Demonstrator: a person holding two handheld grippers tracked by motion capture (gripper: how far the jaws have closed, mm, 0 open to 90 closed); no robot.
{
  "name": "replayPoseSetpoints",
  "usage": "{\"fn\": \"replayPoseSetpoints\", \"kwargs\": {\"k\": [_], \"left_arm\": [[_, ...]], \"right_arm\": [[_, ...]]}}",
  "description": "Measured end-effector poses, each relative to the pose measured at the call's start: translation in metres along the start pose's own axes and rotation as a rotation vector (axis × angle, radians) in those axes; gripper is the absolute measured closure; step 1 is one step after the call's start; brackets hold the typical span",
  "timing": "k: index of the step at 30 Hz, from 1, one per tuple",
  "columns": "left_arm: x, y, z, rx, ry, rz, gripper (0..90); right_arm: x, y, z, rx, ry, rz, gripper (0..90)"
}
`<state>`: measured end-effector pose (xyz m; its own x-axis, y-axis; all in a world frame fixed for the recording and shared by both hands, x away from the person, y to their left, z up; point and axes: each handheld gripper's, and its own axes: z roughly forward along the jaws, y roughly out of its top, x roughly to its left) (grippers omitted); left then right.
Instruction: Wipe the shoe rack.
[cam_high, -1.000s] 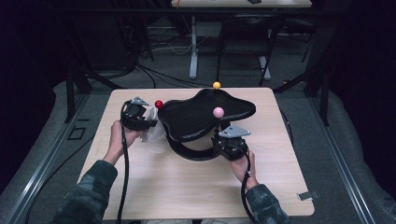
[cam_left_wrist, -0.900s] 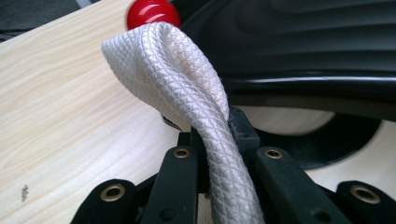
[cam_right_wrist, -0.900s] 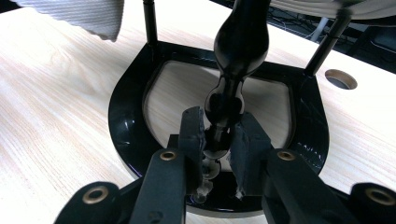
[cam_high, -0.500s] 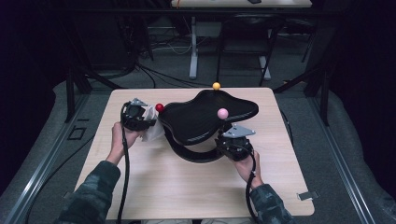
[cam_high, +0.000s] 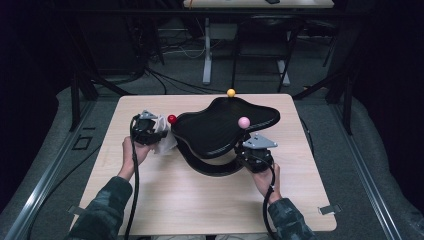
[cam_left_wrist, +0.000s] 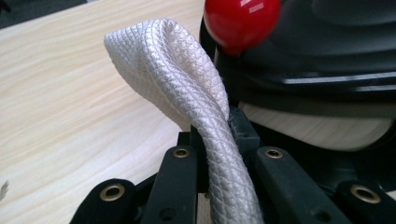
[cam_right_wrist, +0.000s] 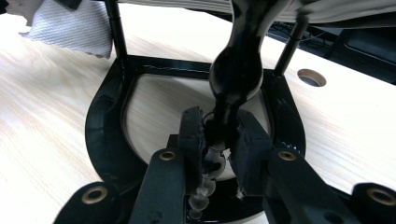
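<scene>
A black stand with a curved glossy top (cam_high: 220, 127) and a ring-shaped base (cam_high: 210, 167) sits mid-table, carrying a red ball (cam_high: 172, 119), a yellow ball (cam_high: 231, 92) and a pink ball (cam_high: 244, 122). My left gripper (cam_high: 160, 132) is shut on a white textured cloth (cam_left_wrist: 187, 88), held against the stand's left edge just below the red ball (cam_left_wrist: 240, 18). My right gripper (cam_right_wrist: 219, 126) is shut on the stand's black stem (cam_right_wrist: 236, 70) above the base (cam_right_wrist: 107, 126), at the front right of the stand (cam_high: 247, 150).
The light wooden table (cam_high: 190, 200) has bare room in front of the stand and at both sides. A round cable hole (cam_right_wrist: 311, 77) lies in the tabletop past the base. Dark floor, cables and desk legs lie beyond the far edge.
My left gripper has sunk a little with the cloth beside the red ball. The right hand and the pink ball have edged slightly to the right.
</scene>
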<state>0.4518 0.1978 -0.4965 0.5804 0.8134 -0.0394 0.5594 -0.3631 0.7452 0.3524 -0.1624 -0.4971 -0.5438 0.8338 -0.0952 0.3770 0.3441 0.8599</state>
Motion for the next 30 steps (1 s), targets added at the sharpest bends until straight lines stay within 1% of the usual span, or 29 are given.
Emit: {"fn": "replayPoseSetpoints", "kwargs": {"k": [1, 2, 3, 4, 6, 8, 12, 13, 14, 16, 17, 18, 22, 24, 25, 27, 28, 30], "left_arm": [[-0.002, 0.000, 0.002, -0.012, -0.004, 0.001, 82.8], [-0.004, 0.000, 0.003, -0.019, -0.004, 0.013, 82.8], [-0.006, -0.001, 0.004, -0.022, 0.011, 0.022, 83.0], [-0.007, -0.002, 0.005, -0.028, 0.014, 0.023, 83.0], [-0.006, -0.006, 0.009, -0.040, 0.002, 0.006, 83.0], [-0.005, -0.010, 0.013, -0.040, -0.012, -0.008, 83.0], [-0.009, -0.018, 0.023, -0.032, -0.016, -0.017, 83.0], [-0.009, -0.019, 0.025, -0.032, -0.023, -0.021, 83.0], [-0.010, -0.021, 0.027, -0.034, -0.027, -0.033, 83.0], [-0.010, -0.024, 0.031, -0.025, -0.027, -0.035, 83.0], [-0.010, -0.025, 0.033, -0.019, -0.030, -0.043, 83.0], [-0.010, -0.027, 0.035, -0.016, -0.027, -0.040, 83.0], [-0.011, -0.035, 0.046, 0.031, -0.035, -0.047, 83.0], [-0.012, -0.038, 0.049, 0.037, -0.030, -0.055, 83.0], [-0.012, -0.038, 0.049, 0.038, -0.034, -0.057, 82.9], [-0.012, -0.037, 0.047, 0.027, -0.029, -0.054, 82.9], [-0.012, -0.036, 0.045, 0.016, -0.035, -0.056, 82.9], [-0.012, -0.032, 0.038, -0.021, -0.035, -0.056, 82.9]], "right_arm": [[-0.003, -0.001, -0.001, 0.004, 0.024, -0.001, 74.8], [-0.003, -0.001, -0.001, -0.005, 0.003, 0.000, 74.8], [-0.003, -0.001, -0.002, 0.000, 0.014, -0.001, 74.7], [-0.004, -0.002, -0.002, 0.002, 0.013, -0.002, 74.7], [-0.004, -0.002, -0.003, -0.001, 0.016, 0.000, 74.8], [-0.004, -0.002, -0.003, 0.001, 0.017, -0.002, 74.8], [-0.004, -0.002, -0.003, 0.003, 0.018, -0.003, 74.8], [-0.004, -0.002, -0.003, 0.003, 0.018, -0.003, 74.8], [-0.004, -0.002, -0.003, 0.002, 0.018, -0.001, 74.8], [-0.004, -0.002, -0.003, 0.003, 0.018, -0.002, 74.8], [-0.004, -0.002, -0.003, 0.003, 0.017, -0.002, 74.8], [-0.004, -0.002, -0.003, 0.004, 0.019, -0.004, 74.8], [-0.005, -0.002, -0.002, 0.004, 0.024, -0.004, 74.7], [-0.004, -0.002, -0.003, 0.011, 0.009, -0.007, 74.7], [-0.004, -0.002, -0.003, 0.009, 0.014, -0.006, 74.8], [-0.005, -0.002, -0.002, 0.001, 0.033, -0.004, 74.8], [-0.005, -0.002, -0.003, 0.006, 0.021, -0.005, 74.8], [-0.005, -0.002, -0.003, 0.006, 0.021, -0.006, 74.8]]}}
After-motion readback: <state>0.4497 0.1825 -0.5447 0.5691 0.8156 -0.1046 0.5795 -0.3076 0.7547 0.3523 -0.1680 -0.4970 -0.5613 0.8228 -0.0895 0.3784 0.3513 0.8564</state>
